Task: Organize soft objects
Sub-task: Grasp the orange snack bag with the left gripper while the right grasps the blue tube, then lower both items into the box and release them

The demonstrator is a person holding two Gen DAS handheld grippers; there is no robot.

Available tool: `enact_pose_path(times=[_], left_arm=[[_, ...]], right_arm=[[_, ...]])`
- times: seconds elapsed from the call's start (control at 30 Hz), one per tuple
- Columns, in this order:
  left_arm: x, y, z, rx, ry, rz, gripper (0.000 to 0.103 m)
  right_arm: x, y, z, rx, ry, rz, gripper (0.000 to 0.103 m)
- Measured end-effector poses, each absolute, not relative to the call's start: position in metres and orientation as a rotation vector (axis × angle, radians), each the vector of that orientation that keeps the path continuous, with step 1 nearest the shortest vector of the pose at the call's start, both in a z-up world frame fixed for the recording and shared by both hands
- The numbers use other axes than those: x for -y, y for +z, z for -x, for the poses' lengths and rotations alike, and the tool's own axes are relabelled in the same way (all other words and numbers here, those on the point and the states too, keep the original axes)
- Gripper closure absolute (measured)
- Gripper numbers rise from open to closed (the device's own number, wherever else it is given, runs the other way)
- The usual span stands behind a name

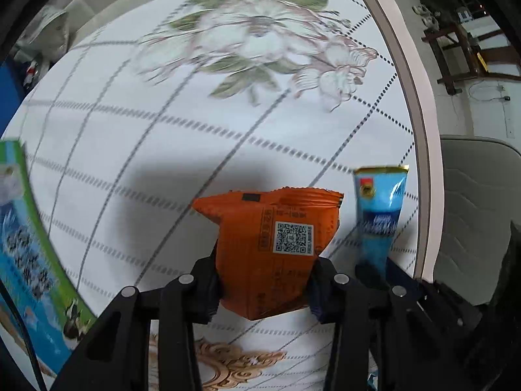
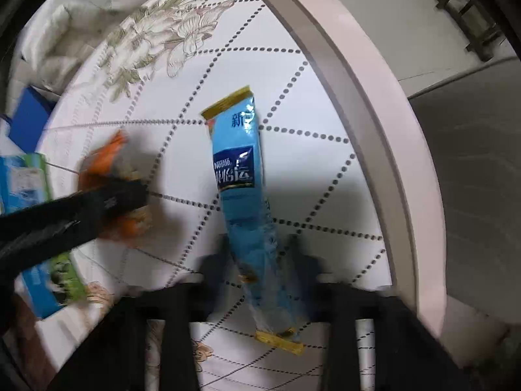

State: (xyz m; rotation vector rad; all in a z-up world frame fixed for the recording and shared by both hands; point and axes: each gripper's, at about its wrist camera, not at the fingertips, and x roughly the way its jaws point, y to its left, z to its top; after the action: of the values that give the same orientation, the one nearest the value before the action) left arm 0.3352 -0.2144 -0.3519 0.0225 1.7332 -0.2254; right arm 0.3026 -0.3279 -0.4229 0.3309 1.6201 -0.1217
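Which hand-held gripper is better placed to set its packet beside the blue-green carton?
Left, probably. Its hand-held gripper grips the orange packet right next to the carton; the right one holds the blue sachet nearer the table edge.

The round table (image 1: 202, 137) wore a white cloth crossed by dashed grey lines, with a large pale flower print (image 1: 260, 39) toward its far side and a tan scroll ornament (image 1: 234, 365) near the closer edge, and a pinkish rim (image 2: 368, 104) ran around its border. At its left edge sat a blue-and-green carton (image 1: 29, 244), blurred, its print too smeared to read. Shadows lay dark across the cloth in the middle of the near half.
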Motion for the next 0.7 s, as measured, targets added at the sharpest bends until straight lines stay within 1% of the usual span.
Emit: enact_pose_path(times=[0.03, 0.1, 0.23, 0.43, 0.57, 0.7], left_arm=[[0.207, -0.346, -0.329, -1.723, -0.225, -0.017, 0.064], [0.188, -0.334, -0.319, -1.700, -0.223, 0.002, 0.064], [0.136, -0.291, -0.285, -1.638, -0.233, 0.080, 0.064], [0.022, -0.218, -0.256, -1.520, -0.179, 0.105, 0.064], [-0.054, -0.210, -0.265, -1.538, -0.114, 0.189, 0.064], [-0.110, -0.224, -0.289, -1.570, -0.056, 0.261, 0.064]], right_arm=[[0.323, -0.422, -0.301, -1.618, -0.130, -0.310, 0.084], [0.307, -0.419, -0.295, -1.617, -0.126, -0.276, 0.087], [0.268, -0.391, -0.274, -1.587, -0.026, -0.315, 0.088], [0.175, -0.312, -0.245, -1.489, 0.199, -0.423, 0.088], [0.111, -0.273, -0.257, -1.441, 0.323, -0.424, 0.088], [0.034, -0.270, -0.284, -1.434, 0.354, -0.402, 0.088]])
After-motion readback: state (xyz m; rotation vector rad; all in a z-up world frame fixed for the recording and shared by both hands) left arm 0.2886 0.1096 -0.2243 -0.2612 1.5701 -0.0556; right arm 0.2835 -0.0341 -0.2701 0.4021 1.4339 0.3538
